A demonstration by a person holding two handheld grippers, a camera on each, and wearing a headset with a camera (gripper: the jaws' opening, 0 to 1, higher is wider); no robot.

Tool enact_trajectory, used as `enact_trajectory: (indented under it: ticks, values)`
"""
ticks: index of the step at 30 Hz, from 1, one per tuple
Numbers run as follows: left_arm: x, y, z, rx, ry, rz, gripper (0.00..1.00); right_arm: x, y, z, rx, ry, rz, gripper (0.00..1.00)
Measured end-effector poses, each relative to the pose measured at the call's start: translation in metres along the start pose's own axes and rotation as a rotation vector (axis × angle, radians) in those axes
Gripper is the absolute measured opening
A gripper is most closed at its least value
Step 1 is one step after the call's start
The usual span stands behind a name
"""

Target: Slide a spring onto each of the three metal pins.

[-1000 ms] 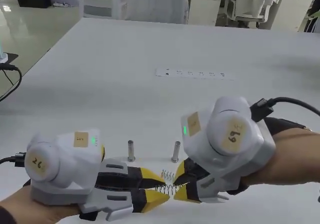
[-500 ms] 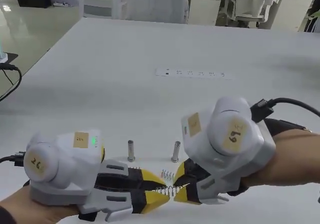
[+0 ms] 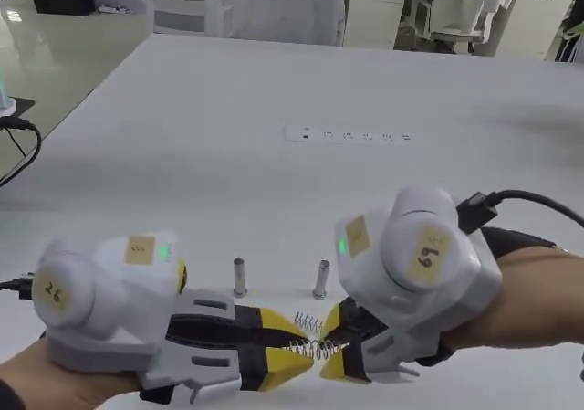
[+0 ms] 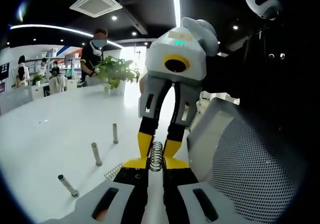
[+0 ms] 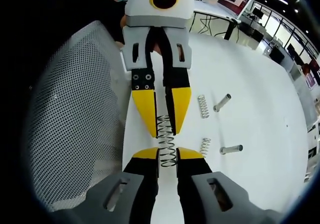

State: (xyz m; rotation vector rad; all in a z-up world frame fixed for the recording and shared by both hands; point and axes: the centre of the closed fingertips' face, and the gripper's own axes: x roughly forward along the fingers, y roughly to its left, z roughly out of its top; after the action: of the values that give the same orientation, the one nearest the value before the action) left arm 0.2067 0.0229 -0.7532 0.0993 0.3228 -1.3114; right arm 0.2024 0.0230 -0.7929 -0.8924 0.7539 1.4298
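The table [image 3: 274, 90] is white, smooth and hard, so a dropped part would likely bounce or roll off. The left gripper [image 4: 155, 164] and right gripper [image 5: 168, 154] meet tip to tip low over its near side, each clamped on one end of a spring [image 5: 166, 136]. Their jaws are black plastic with tapered yellow tips. If the two pull or twist unevenly, I judge the coil may bend, stretch, or snap free of one pair of jaws and fly off.

The three pins [image 4: 96, 154] stand bare just beyond. They are slim, polished metal cylinders, upright. I cannot tell whether they are fixed, so a knock from a jaw might tip one. Two more springs [image 5: 202, 106] lie beside them, of thin bright wire, light and easily flicked away.
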Motion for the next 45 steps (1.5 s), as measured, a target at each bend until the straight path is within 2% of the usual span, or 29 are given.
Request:
enact_trajectory:
  ticks: [8,18,35,45]
  values:
    - [0.0,-0.002,0.003,0.002,-0.009,-0.001,0.02,0.001,0.001,-0.002,0.014,-0.011,0.0,0.11]
    - [-0.001,0.0,0.002,-0.002,-0.006,0.008,0.02,-0.001,-0.002,-0.001,0.022,-0.026,-0.011,0.09]
    - [0.0,0.002,-0.002,0.004,0.008,0.014,0.02,-0.016,-0.003,0.011,0.016,-0.055,-0.02,0.09]
    - [0.003,-0.001,-0.006,0.028,0.031,0.008,0.03,-0.021,0.003,0.018,0.051,-0.062,0.017,0.09]
